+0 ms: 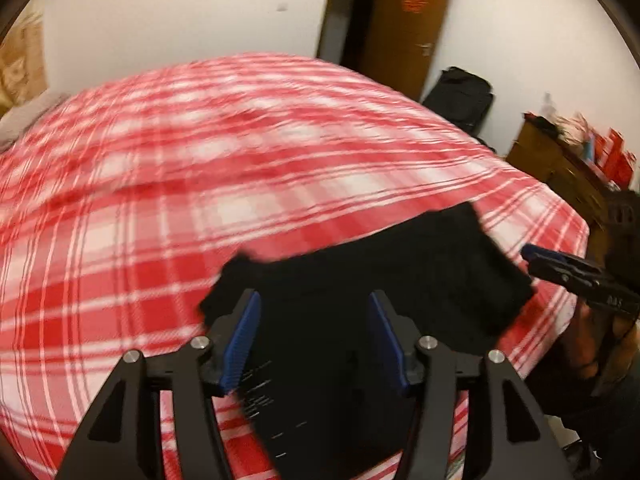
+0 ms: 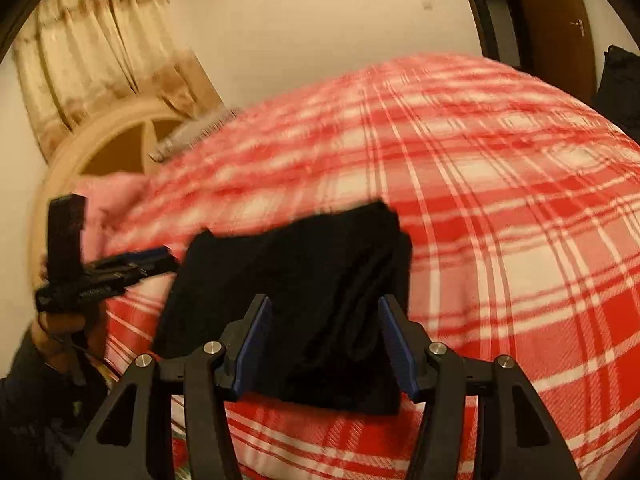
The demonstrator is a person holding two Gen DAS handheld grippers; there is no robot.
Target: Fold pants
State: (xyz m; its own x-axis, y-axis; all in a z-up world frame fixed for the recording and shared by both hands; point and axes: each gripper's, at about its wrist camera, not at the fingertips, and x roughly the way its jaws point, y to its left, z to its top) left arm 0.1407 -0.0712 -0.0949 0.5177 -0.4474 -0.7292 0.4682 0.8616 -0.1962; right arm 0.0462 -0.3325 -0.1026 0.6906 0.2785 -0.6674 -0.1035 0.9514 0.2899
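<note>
Black pants [image 2: 304, 300] lie folded compactly on the plaid bed [image 2: 500, 220] ahead of both released, empty fingers [image 1: 382, 332], seemingly nearly finished.

Black pants [image 2: 304, 292] on red-and-white plaid bedspread [image 2: 500, 200]; blue-padded black hand-held grippers.

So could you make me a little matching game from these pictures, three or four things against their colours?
Things:
1. pants
2. bedspread
3. curtain
4. pads on the left gripper

Colours:
A. blue
B. red and white plaid
C. black
D. pale gold

Pairs: 1-C, 2-B, 3-D, 4-A
</note>
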